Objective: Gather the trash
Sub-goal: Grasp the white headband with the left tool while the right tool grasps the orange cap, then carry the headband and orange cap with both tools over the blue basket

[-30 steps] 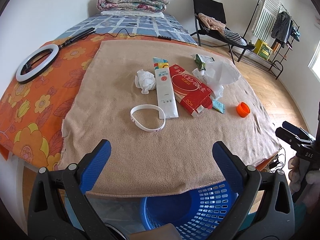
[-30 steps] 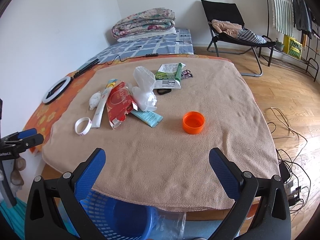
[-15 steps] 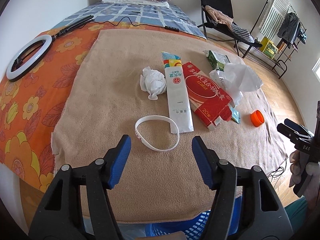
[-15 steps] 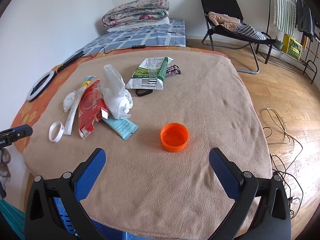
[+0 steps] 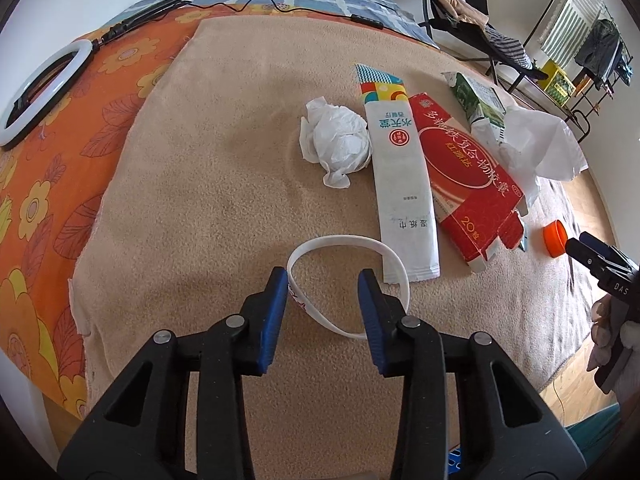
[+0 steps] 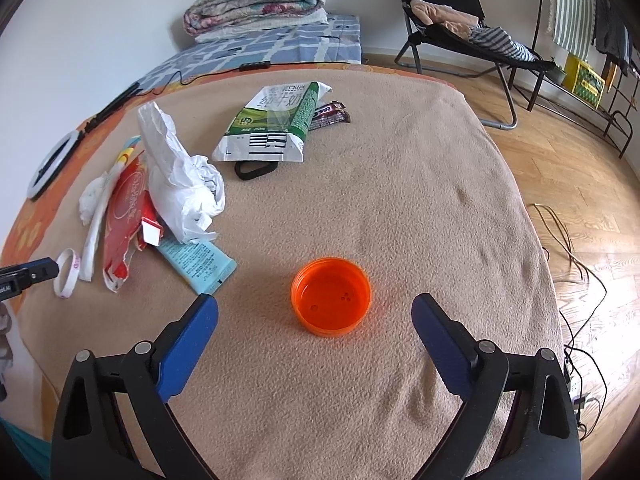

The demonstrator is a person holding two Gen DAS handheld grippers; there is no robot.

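Trash lies on a tan blanket (image 5: 208, 208). A white ring band (image 5: 340, 242) lies right in front of my left gripper (image 5: 323, 276), whose partly closed jaws straddle the band's near left edge without gripping it. Beyond it lie a crumpled tissue (image 5: 338, 140), a long white wrapper (image 5: 404, 184), a red carton (image 5: 468, 184) and a white plastic bag (image 5: 536, 148). My right gripper (image 6: 314, 308) is wide open, with an orange cap (image 6: 331, 295) between its fingertips. A green milk pouch (image 6: 272, 124) and a teal tube (image 6: 198, 258) lie further off.
A ring light (image 5: 36, 88) lies on the orange floral cover at the left. A folding chair (image 6: 460, 36) and clothes rack stand beyond the bed. Cables (image 6: 568, 240) trail on the wooden floor to the right. A sliver of blue basket (image 5: 454, 462) shows below the blanket's edge.
Both grippers moved forward and down over the blanket. The left jaws narrowed and reached the white band. The right gripper closed in on the orange cap, still wide open.
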